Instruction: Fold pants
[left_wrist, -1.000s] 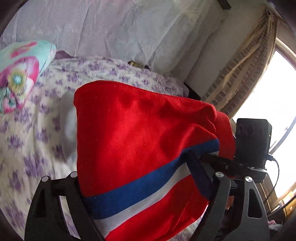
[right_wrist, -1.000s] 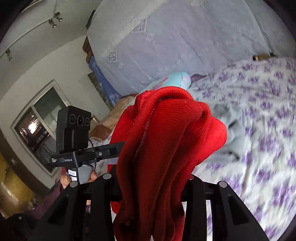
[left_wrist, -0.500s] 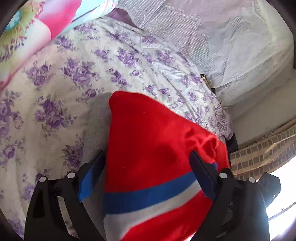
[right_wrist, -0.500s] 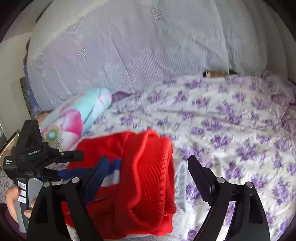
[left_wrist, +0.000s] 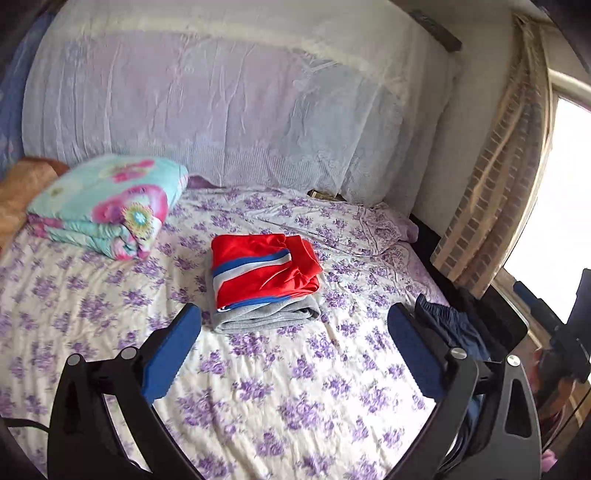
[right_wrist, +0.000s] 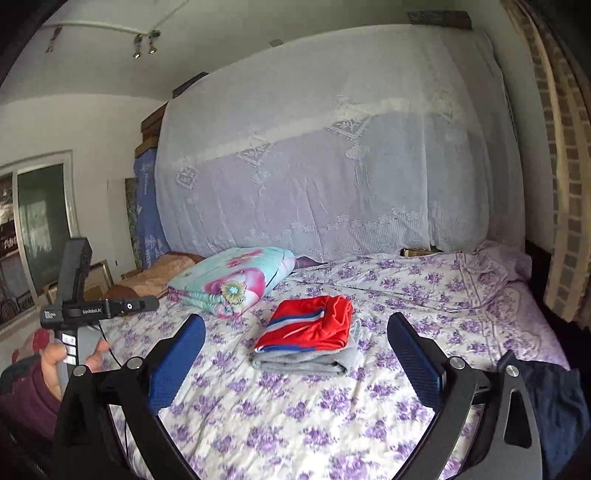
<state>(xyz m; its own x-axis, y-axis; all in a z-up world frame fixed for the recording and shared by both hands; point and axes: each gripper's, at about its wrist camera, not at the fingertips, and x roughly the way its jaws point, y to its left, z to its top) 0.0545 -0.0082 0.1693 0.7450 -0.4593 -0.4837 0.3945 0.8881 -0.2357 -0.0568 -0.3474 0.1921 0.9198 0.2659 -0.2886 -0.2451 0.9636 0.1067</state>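
both claws (left_wrist: 293, 326) (right_wrist: 295, 338) empty, pants (left_wrist: 264, 275) beyond

Your left gripper (left_wrist: 293, 321) has black arms with round silver screws, and its fingers (left_wrist: 171, 352) wear bumpy blue pads. Your right gripper (right_wrist: 295, 328) looks just the same. On the left of the right view, your hand (right_wrist: 55, 363) comes out of a dark red sleeve (right_wrist: 26, 398), with a thin black cable (right_wrist: 110, 350) beside it.

We find the folded red pants with blue and white stripes (left_wrist: 264, 269) atop a folded grey garment (left_wrist: 266, 317) mid-bed (left_wrist: 295, 387); the folded floral quilt (left_wrist: 107, 206) lies toward the bed's far left corner, a dark blue garment (left_wrist: 448, 325) at its right edge.
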